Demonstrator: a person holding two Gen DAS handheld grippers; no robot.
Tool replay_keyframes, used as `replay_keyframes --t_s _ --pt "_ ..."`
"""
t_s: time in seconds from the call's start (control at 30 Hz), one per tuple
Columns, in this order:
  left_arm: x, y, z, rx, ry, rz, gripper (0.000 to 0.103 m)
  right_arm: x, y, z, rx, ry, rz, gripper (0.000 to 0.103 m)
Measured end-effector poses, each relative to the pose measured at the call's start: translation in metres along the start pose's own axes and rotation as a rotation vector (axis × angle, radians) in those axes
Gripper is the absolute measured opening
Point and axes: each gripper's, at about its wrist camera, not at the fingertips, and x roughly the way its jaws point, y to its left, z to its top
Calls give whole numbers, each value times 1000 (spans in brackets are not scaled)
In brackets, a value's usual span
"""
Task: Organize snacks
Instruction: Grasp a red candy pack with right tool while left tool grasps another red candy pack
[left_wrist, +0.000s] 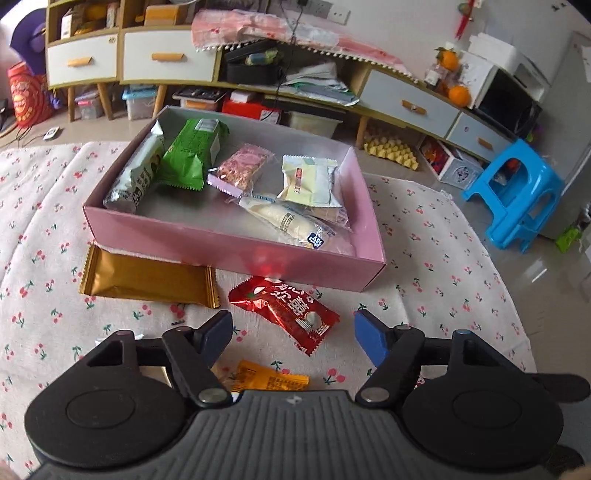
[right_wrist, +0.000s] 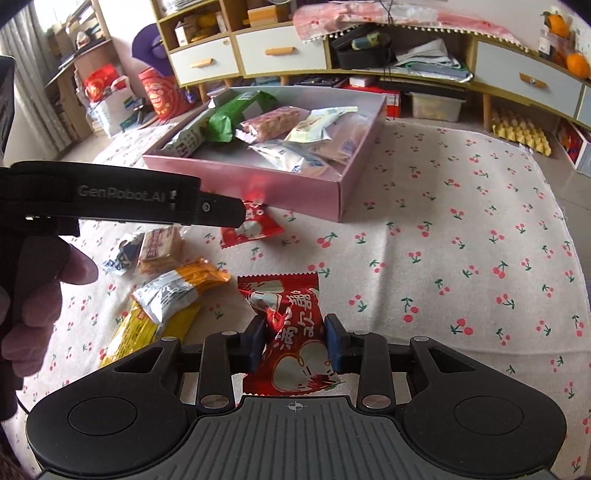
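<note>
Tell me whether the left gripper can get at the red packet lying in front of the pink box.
Probably yes. The left gripper stands open, and the red packet lies flat on the cloth just ahead of it, apart from the pink box, with nothing between.

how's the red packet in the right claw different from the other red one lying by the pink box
The red packet in the right claw is pinched between the blue pads; the red packet by the pink box lies loose on the cherry-print cloth, ahead of the open left claw. The gripped one is creased at its middle; the loose one lies flatter. Both share the same red wrapper with white print.
</note>
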Motion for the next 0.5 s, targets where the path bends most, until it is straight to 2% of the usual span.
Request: replay_keyframes --t_s 0.13,0.33,0.5 --pt "21 -9 3 -108 58 81 64 -2 -11 3 39 -6 5 32" --pt "32 -16 4 -178 34 162 67 -4 -27 6 84 -17 14 32" --pt "35 -15 4 -236 12 230 57 -4 -35 5 110 -15 10 32"
